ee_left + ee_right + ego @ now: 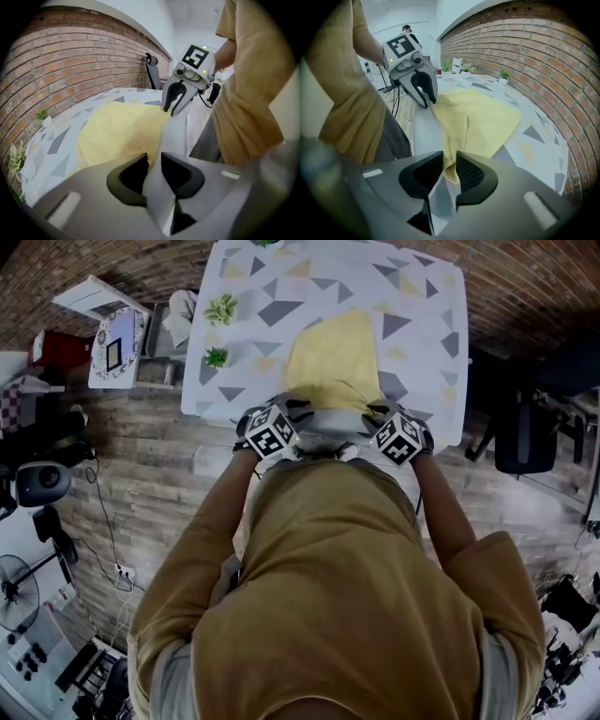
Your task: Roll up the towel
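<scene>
A yellow towel (333, 362) lies flat on the patterned white table (422, 296), its near edge at the table's front edge. My left gripper (272, 429) is at the towel's near left corner and my right gripper (401, 435) at the near right corner. In the right gripper view the right gripper (450, 161) is shut on a bunched fold of the towel (483, 117), and the left gripper (430, 99) pinches the other corner. In the left gripper view the left gripper (153, 161) has its narrow jaws at the towel (117, 133) edge, and the right gripper (174, 110) is across from it.
Two small potted plants (222, 308) (217, 357) stand at the table's left side. A chair with a cushion (117, 343) is left of the table and a dark office chair (525, 427) is to its right. A brick wall (525, 42) runs behind the table.
</scene>
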Demonstrator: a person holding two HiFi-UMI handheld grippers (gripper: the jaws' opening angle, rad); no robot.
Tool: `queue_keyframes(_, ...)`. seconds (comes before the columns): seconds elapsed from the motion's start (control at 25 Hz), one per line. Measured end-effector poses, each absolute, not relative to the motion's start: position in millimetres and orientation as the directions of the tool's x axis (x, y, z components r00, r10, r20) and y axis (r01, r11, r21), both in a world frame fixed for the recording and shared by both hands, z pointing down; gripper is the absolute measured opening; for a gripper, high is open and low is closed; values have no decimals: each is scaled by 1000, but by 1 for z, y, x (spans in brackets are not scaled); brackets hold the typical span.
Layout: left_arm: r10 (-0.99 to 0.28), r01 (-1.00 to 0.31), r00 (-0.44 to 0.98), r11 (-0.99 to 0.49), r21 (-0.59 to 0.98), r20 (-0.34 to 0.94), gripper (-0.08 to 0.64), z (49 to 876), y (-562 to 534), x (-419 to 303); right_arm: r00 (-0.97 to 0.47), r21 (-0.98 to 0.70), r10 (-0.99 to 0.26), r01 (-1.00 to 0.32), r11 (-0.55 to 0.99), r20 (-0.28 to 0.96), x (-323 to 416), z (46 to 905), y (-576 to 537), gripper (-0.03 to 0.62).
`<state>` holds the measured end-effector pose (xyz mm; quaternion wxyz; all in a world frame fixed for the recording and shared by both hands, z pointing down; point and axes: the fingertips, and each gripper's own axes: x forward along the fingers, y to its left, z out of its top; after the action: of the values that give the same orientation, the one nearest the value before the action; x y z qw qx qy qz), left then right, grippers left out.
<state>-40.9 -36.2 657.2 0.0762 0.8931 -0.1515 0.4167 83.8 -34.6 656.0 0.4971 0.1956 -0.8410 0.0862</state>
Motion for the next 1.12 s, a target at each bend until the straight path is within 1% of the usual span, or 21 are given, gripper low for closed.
queue_keyframes(0.04, -208, -334, 604, -943, 7, 769, 153, 657, -36, -42, -423, 57, -247, -412, 909, 872, 86, 656, -36, 78)
queue_keyframes(0.08, -208, -330, 601, -944, 3, 771, 150, 657, -36, -42, -420, 63, -248, -409, 910, 873, 88, 656, -36, 71)
queue_keyframes(0.28, -199, -286, 585, -958, -29, 786, 126, 659, -32, -39, -412, 73, -245, -390, 918, 878, 89, 657, -38, 58)
queue_keyframes(0.44, -221, -302, 575, -952, -47, 788, 92, 659, -30, -41, -409, 86, -257, -391, 916, 876, 89, 655, -37, 55)
queue_keyframes(0.68, -248, -325, 557, -943, -67, 792, 87, 659, -28, -43, -393, 166, -308, -355, 920, 866, 93, 654, -32, 57)
queue_keyframes(0.96, -260, -340, 541, -937, -75, 800, 86, 659, -29, -47, -397, 158, -300, -352, 922, 867, 95, 655, -32, 55)
queue_keyframes(1.12, -268, -346, 542, -935, -79, 797, 81, 655, -29, -49, -399, 145, -282, -339, 929, 872, 95, 654, -29, 43)
